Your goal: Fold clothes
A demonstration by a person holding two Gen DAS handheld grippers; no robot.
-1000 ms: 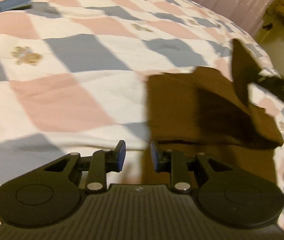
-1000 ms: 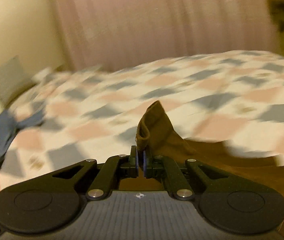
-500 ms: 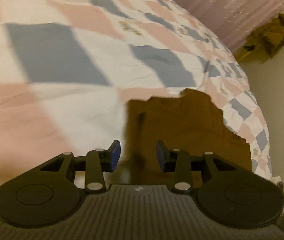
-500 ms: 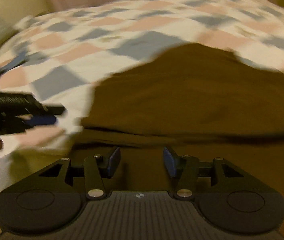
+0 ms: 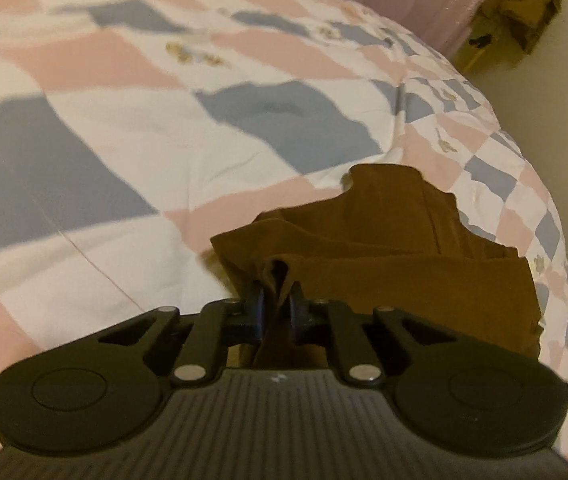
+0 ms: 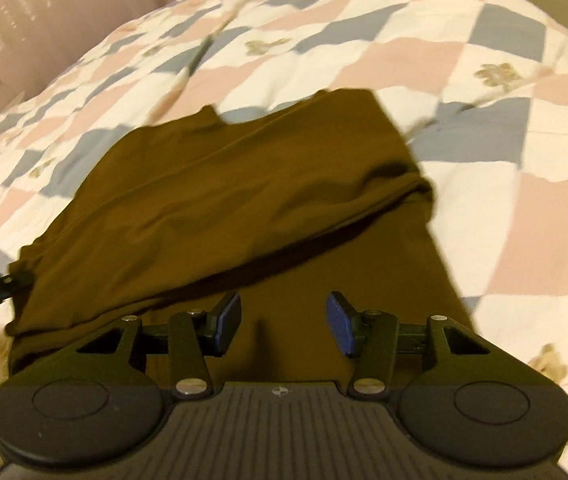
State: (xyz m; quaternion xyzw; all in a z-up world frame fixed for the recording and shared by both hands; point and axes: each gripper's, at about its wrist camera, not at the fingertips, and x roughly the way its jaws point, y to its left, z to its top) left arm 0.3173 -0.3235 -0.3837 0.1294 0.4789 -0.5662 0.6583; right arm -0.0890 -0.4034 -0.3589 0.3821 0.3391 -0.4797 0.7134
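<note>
I have the left tongs (image 5: pixel 275 306) pinching a raised ridge of the brown garment (image 6: pixel 219 200), their jaws having just closed on cloth at its edge, which I judge gives me a corner to carry over for the next fold. The garment lies partly folded on the checked quilt (image 6: pixel 484 60) of the bed, one layer already lapped over the other. My right tongs (image 6: pixel 283 322) hang spread above the garment's near part with nothing between them, likely free to take a second hold beside the left tongs' pinch.
</note>
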